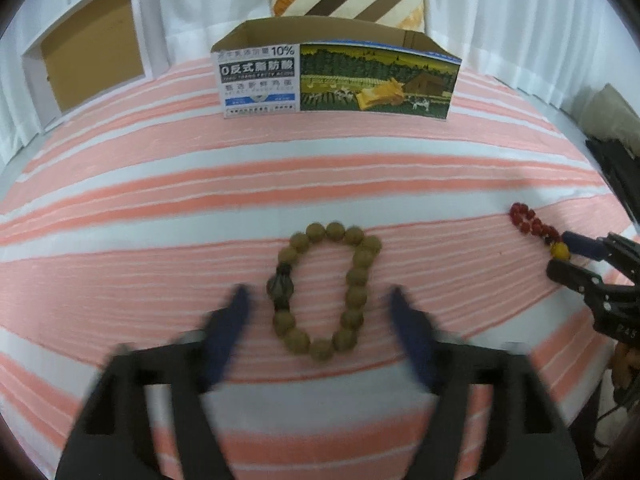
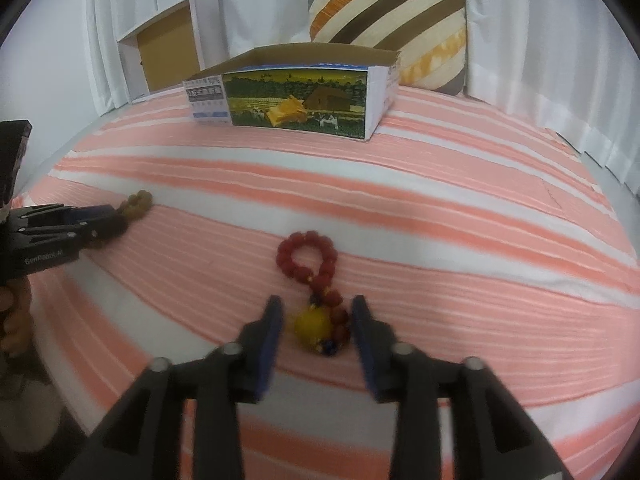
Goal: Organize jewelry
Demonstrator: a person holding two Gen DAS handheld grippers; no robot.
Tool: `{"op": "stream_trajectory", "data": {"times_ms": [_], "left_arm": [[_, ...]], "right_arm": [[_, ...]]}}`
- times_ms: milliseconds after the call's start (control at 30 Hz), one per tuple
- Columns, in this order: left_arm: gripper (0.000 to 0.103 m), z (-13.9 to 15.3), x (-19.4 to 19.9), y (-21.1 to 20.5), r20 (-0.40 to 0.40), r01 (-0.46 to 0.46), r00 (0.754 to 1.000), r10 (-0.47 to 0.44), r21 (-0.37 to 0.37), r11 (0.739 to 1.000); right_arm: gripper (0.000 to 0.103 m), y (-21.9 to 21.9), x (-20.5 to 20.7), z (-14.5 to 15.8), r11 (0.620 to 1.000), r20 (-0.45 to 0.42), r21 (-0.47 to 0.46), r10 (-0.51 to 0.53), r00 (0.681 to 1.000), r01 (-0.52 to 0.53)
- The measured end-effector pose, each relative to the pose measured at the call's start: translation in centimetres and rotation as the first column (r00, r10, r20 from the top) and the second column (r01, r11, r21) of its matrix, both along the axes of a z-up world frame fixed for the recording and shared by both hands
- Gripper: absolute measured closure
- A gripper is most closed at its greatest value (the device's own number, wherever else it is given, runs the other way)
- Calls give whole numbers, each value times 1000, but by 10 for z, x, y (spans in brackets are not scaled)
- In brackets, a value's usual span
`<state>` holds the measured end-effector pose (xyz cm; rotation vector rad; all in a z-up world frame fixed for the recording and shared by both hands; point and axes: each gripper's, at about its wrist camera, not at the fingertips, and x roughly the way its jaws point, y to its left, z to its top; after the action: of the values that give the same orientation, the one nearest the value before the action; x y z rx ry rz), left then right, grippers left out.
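Nearest the left wrist camera, the left gripper has its jaws wide apart, one on each side of the brown bead bracelet without touching it. That bracelet lies flat on the striped cloth as a drawn-out loop, its long axis running from 12 to 6 o'clock, with the darker large bead at its 9 o'clock side. At 3 o'clock from it, well apart, the red bead string shows with the right gripper's tips beside its yellow bead.

From the right wrist camera, the right gripper has its jaws partly apart, flanking the yellow bead and the red beads at the string's near end; whether the pads touch the beads cannot be told. The red bead string runs from 12 to 6 o'clock, its round loop at the far end and the yellow bead nearest the camera.

Pink and white stripes cover the soft surface. At 12 o'clock stands an open printed carton with a farm picture, behind it a striped cushion, a white box at 10 o'clock, and white curtains along the back.
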<state>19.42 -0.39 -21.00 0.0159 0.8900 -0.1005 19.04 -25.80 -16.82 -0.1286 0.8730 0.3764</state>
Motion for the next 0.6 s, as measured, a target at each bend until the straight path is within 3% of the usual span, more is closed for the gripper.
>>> {"op": "stream_trajectory", "data": {"times_ms": [67, 200, 600], "left_arm": [[18, -2, -6, 0, 7, 0, 1000, 0, 5, 1000], [3, -6, -10, -1, -10, -6, 1000, 6, 26, 1000], [1, -6, -8, 0, -39, -13, 999, 15, 38, 999]], "right_arm": [[47, 1, -6, -1, 1000, 13, -12, -1, 1000, 2], [47, -2, -14, -2, 1000, 34, 0, -24, 999, 24], [37, 5, -14, -4, 997, 46, -12, -78, 996, 79]]}}
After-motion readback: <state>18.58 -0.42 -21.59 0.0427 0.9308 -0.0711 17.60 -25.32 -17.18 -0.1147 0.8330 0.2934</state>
